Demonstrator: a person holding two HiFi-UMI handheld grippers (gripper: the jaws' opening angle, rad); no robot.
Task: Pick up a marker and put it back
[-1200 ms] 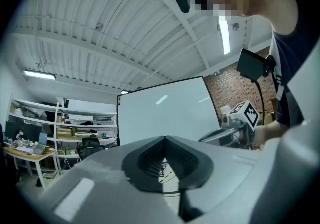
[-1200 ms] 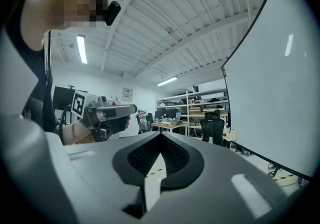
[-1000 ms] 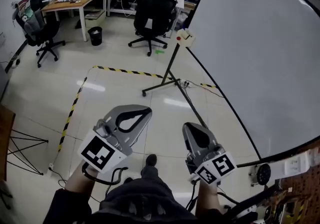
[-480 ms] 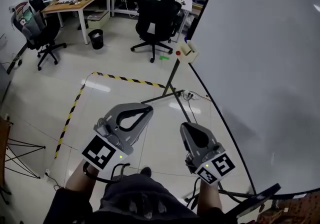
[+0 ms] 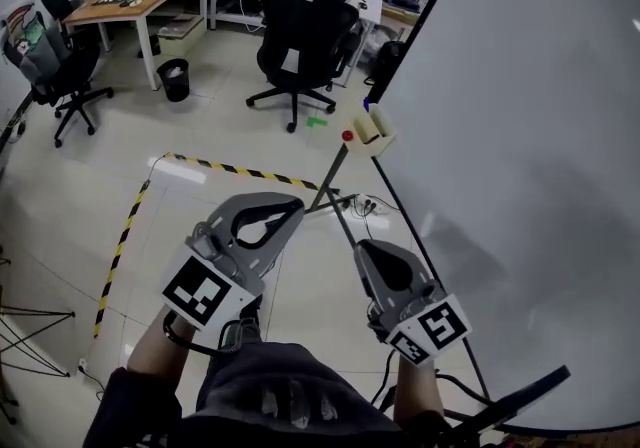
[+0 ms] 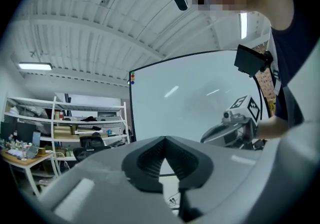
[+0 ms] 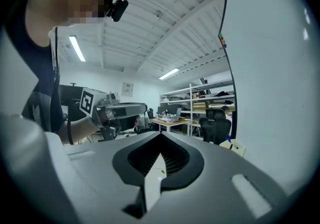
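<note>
Ok, status: neither claw has anything. Left claw point(image 5: 292, 206) is fully closed, pads meeting, empty. Right claw point(image 5: 364, 249) also reads closed on nothing; its own view shows only a pale sliver at the seam, no object. Both are held low in front of the person, well apart from the whiteboard point(image 5: 520, 136), so by my read the pick isn't started.

Marker point(image 5: 347, 136): best candidate is a small red end just beside the beige eraser block point(image 5: 373, 129), at the whiteboard corner where the stand strut point(image 5: 335, 168) comes up. A small blue bit point(image 5: 367, 101) on the board edge near it could be another. Both are too small to confirm. No barrel is visible, so I can't tell its orientation, or whether it sits on a ledge or sticks on magnetically.

Handling guess: light, rigid plastic barrel, smooth and round, so it'll want to roll or twist between the pads. Not fragile. I'd grip mid-barrel with the pads square across it, not on the cap, since the cap may pull off. The claw needs opening first, then an approach from the side away from the eraser block. Risks: bumping the eraser block loose, or nudging the marker off its perch before the pads close.
</note>
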